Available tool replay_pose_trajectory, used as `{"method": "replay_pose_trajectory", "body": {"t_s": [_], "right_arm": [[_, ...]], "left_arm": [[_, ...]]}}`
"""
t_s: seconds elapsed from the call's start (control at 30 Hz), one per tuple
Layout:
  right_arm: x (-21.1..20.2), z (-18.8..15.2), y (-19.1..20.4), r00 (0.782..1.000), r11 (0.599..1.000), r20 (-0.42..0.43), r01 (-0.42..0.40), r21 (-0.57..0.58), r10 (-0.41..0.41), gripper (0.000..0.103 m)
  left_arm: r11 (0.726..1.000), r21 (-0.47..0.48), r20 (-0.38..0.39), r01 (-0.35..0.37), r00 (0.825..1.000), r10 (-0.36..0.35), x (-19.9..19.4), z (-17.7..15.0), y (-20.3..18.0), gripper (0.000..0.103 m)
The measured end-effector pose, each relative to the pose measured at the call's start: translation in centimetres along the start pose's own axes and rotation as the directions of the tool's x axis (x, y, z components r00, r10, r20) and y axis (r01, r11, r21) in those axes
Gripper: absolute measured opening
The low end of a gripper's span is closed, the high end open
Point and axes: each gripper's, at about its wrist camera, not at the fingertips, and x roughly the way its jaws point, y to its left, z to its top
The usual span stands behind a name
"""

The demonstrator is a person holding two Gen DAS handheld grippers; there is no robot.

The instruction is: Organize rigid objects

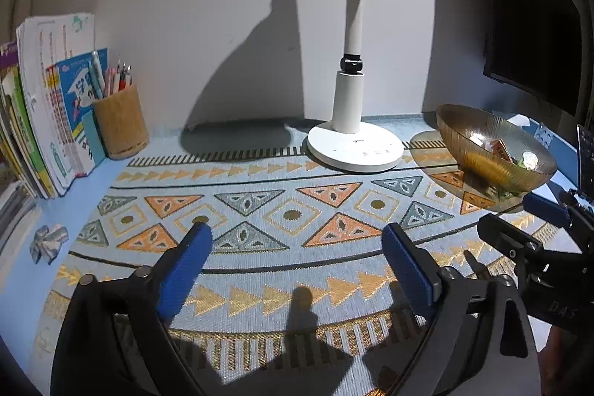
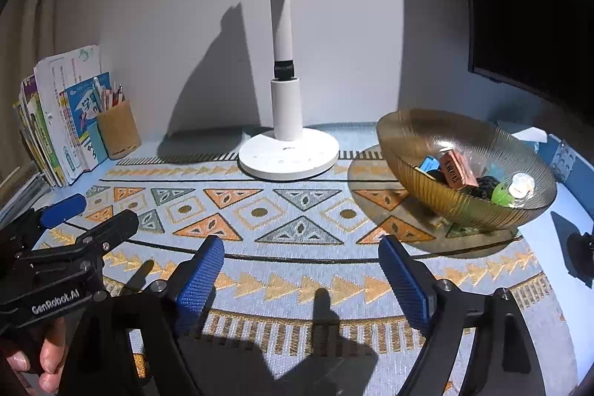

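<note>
Right wrist view: I see the ribbed amber glass bowl (image 2: 415,140) holding a brown box (image 2: 457,169) and small clutter. Left gripper (image 1: 297,249) and right gripper (image 2: 300,260) jaws both stand apart, empty, over the patterned mat (image 2: 297,206).

Lamp (image 2: 287,151) stands on the patterned mat (image 2: 297,221), at its back edge against the wall; bowl (image 2: 412,136) sits right of the lamp, on the mat, with small items (image 2: 458,169) lying in it; pen holder (image 2: 118,130) stands far left of the lamp, off the mat; books (image 2: 55,136) upright just left of the holder; a small block (image 1: 48,240) lies nearer than the books, left of the mat.
</note>
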Motion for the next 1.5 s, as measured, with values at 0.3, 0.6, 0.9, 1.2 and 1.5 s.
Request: {"method": "replay_pose_trajectory", "body": {"t_s": [0.3,0.6,0.9,1.2,1.5], "right_arm": [[0.4,0.0,-0.2,1.0,1.0,-0.022,-0.006,0.008,0.006,0.084],[0.5,-0.1,-0.1,1.0,1.0,-0.03,-0.005,0.008,0.005,0.085],[0.8,-0.2,0.2,0.999,1.0,-0.044,0.003,0.008,-0.002,0.085],[1.0,-0.2,0.5,0.999,1.0,-0.053,0.009,-0.004,-0.009,0.085],[1.1,-0.2,0.3,0.998,1.0,-0.058,0.008,-0.007,-0.008,0.085]], "left_arm": [[0.999,0.026,0.003,-0.019,1.0,0.019,-0.2,0.1,-0.3,0.1],[1.0,-0.008,-0.02,-0.006,1.0,0.006,-0.1,0.2,0.3,0.102],[0.999,-0.039,-0.036,0.003,0.999,-0.004,0.1,0.2,0.9,0.102],[0.999,-0.041,-0.043,0.004,0.999,-0.006,0.1,0.2,0.9,0.102],[0.999,-0.037,-0.056,0.017,0.998,-0.019,0.3,0.1,0.9,0.102]]}}
